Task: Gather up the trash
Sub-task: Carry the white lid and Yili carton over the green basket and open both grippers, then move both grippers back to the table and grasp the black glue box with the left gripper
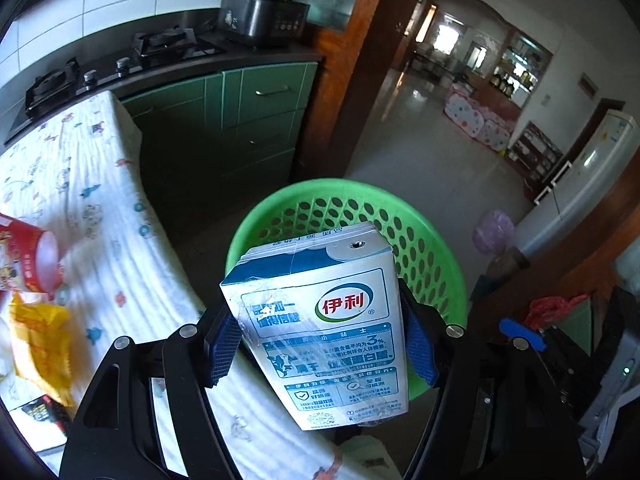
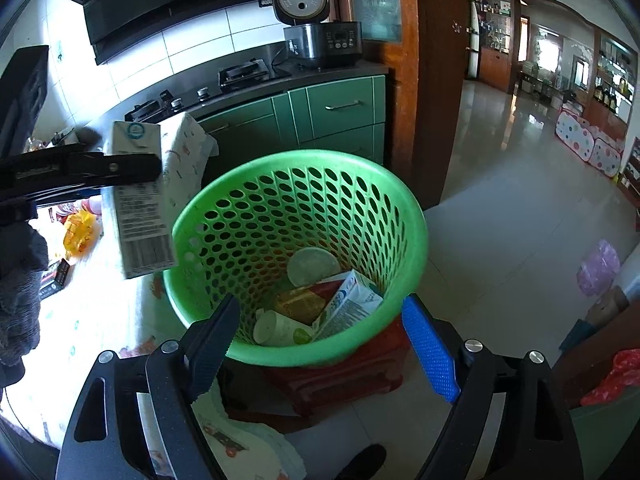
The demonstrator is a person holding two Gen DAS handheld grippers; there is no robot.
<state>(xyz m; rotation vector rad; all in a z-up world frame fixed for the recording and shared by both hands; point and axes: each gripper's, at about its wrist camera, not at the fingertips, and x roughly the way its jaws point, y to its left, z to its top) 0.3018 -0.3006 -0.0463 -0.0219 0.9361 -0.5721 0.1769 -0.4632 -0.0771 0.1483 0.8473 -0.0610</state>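
Left tongs (image 1: 320, 340) clamp a blue-and-white milk carton (image 1: 320, 320) by its two narrow sides, blue pads (image 1: 224, 348) pressed flat against it, carton upright and leaning slightly. In the right wrist view the carton (image 2: 138, 200) hangs just beside the rim of the green perforated basket (image 2: 400, 208), over the bench edge, not yet above the opening. The basket sits on a red stool (image 2: 340, 384) on the floor next to the bench (image 1: 100, 208), which is covered by a printed cloth. Right tongs (image 2: 322, 352) gape wide with nothing between the pads, hovering above the near rim of the basket. Inside the basket: another carton (image 2: 348, 308), a white bottle (image 2: 280, 330), a yellowish packet (image 2: 300, 304) and a round lid (image 2: 312, 266). Still on the bench: a red cup (image 1: 28, 256) on its side and a yellow wrapper (image 1: 40, 344), so the job looks partway done. Step in hand, my read: carry and drop. To do it well, bring the carton fully over the middle of the opening before releasing, clear of the rim, so it cannot catch the edge and tip out to the floor. Keep the right tongs out of the drop path. Release low enough that it lands on the pile without bouncing.
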